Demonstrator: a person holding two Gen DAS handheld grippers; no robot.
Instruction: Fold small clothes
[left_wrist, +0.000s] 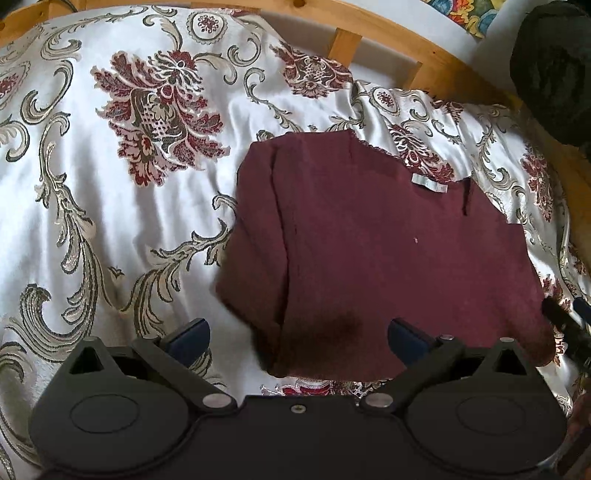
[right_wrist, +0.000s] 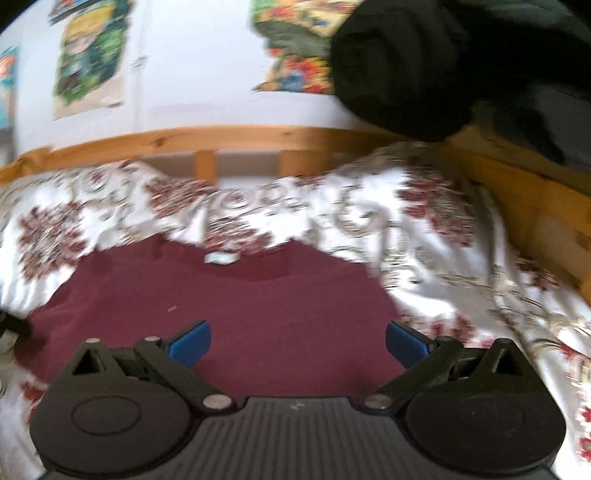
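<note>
A small maroon garment (left_wrist: 369, 251) lies flat on the white floral bedspread (left_wrist: 110, 203), its left side folded inward and a white neck label (left_wrist: 428, 182) at its far edge. My left gripper (left_wrist: 299, 334) is open and empty, hovering over the garment's near edge. The garment also shows in the blurred right wrist view (right_wrist: 258, 306) with its label (right_wrist: 220, 257). My right gripper (right_wrist: 297, 341) is open and empty above the garment's near right part. The right gripper's tip shows at the left wrist view's right edge (left_wrist: 565, 321).
A wooden bed frame (left_wrist: 424, 62) runs along the far side and right of the bed (right_wrist: 258, 138). A black bundle of fabric (right_wrist: 443, 66) sits at the far right corner. A white wall with colourful posters (right_wrist: 88, 62) stands behind.
</note>
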